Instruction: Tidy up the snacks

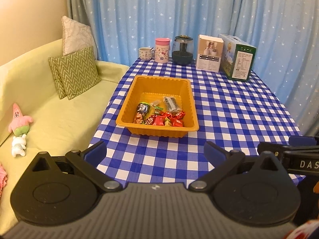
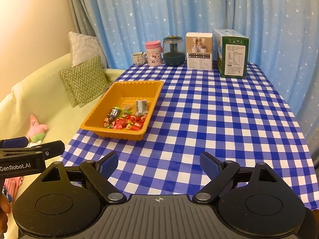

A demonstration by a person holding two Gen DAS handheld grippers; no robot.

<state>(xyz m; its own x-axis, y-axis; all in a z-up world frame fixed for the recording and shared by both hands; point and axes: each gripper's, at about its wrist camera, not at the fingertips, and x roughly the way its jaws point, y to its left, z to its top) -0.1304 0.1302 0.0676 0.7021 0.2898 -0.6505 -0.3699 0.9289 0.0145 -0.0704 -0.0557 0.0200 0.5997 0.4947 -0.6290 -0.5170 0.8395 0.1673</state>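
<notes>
Snacks [image 1: 159, 114] sit in the orange tray [image 1: 127, 103]
My left claw [image 1: 155, 151] and right claw [image 2: 158, 164] hover wide open, both empty

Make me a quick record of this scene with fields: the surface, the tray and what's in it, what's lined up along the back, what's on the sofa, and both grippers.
surface: table with blue-and-white checked cloth
tray: orange tray, on the table's left part
tray contents: wrapped snacks bunched at its near end
back row: cup, pink jar, dark glass pot, white box, green box
sofa: two cushions, pink star plush, white plush
left gripper: open, empty
right gripper: open, empty
loose snacks on cloth: none visible
</notes>
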